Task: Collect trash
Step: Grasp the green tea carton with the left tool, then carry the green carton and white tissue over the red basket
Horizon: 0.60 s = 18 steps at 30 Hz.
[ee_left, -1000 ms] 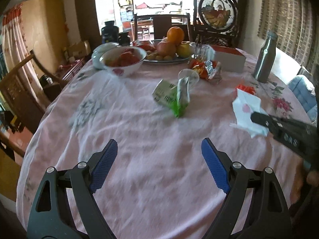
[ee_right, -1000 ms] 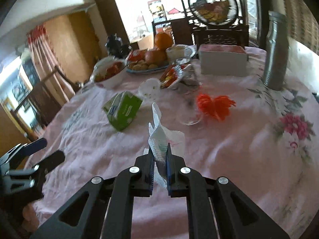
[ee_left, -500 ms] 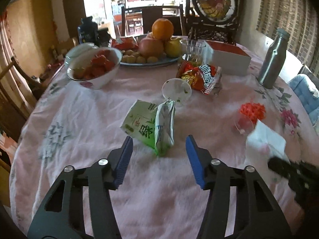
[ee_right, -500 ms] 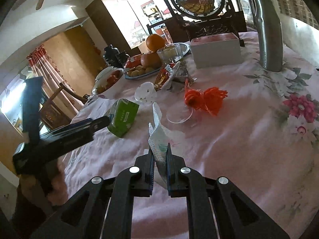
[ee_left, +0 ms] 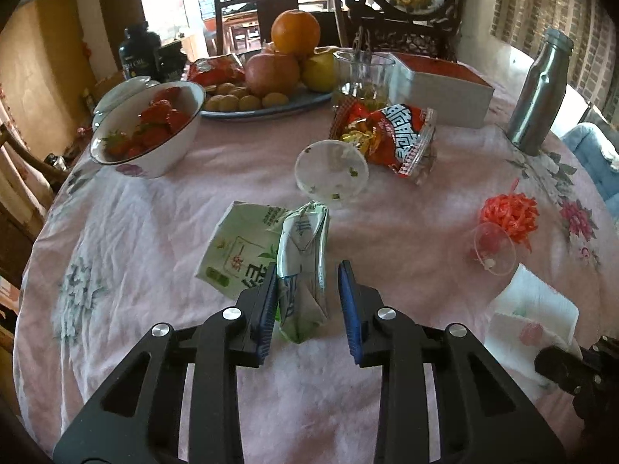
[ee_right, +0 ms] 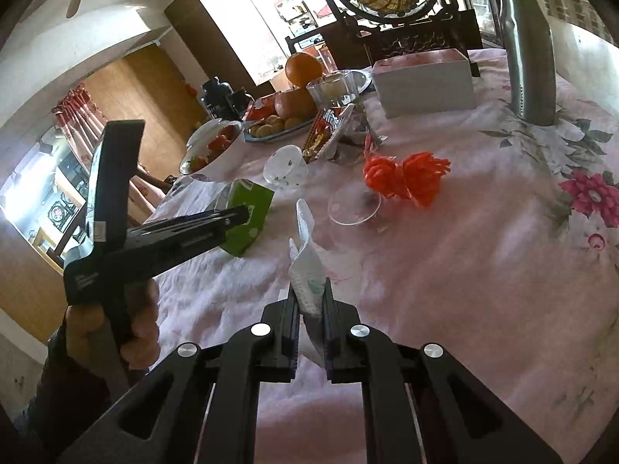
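Note:
A crushed green and white drink carton (ee_left: 271, 255) lies on the pink tablecloth (ee_left: 135, 232); it also shows in the right wrist view (ee_right: 247, 216). My left gripper (ee_left: 309, 297) is open with its blue pads on either side of the carton's near end, the left pad touching it. My right gripper (ee_right: 309, 305) is shut on a white napkin (ee_right: 307, 263), held just above the cloth; the napkin also shows in the left wrist view (ee_left: 530, 309). A red snack wrapper (ee_left: 390, 135), a clear plastic lid (ee_left: 330, 174), a small clear cup (ee_left: 493, 247) and an orange plastic tangle (ee_left: 508, 212) lie beyond.
A bowl of strawberries (ee_left: 149, 131), a fruit plate (ee_left: 271, 100), a glass (ee_left: 361, 77), a white box (ee_left: 437, 92) and a steel bottle (ee_left: 539, 89) stand at the back. Chairs ring the table's far edge.
My left gripper has moved forward to the carton and narrowed around its near end. My right gripper has stayed shut on the napkin and tilted slightly.

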Motion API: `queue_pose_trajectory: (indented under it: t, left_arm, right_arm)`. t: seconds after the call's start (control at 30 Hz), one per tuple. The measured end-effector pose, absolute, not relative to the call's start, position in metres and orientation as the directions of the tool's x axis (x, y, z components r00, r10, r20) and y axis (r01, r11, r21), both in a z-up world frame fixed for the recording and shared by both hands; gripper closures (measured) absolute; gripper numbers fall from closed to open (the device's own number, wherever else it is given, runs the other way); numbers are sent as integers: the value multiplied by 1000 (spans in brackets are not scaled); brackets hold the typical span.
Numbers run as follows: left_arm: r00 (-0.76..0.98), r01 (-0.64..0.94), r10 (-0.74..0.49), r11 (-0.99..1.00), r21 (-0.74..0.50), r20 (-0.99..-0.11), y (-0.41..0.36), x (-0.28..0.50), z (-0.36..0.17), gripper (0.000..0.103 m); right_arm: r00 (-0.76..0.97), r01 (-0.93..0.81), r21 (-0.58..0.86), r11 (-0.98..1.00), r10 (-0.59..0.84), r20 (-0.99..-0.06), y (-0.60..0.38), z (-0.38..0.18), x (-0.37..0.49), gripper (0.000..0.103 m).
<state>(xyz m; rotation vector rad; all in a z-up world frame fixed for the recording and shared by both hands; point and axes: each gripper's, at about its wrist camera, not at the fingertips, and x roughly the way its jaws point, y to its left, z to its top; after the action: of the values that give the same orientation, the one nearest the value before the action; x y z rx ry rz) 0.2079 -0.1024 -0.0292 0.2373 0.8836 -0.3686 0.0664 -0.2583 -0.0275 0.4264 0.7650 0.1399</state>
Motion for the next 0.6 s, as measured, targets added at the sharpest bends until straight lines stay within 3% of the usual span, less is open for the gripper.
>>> queue_pose_trajectory:
  t: [0.1, 0.6]
  left_arm:
    - [575, 413, -208, 909, 60, -791, -108, 210, -32, 78]
    - [611, 417, -254, 908, 32, -750, -81, 164, 2, 78]
  right_arm:
    - [715, 30, 423, 906, 276, -642, -258, -28, 67, 92]
    - [716, 49, 406, 913, 252, -651, -260, -30, 67, 92]
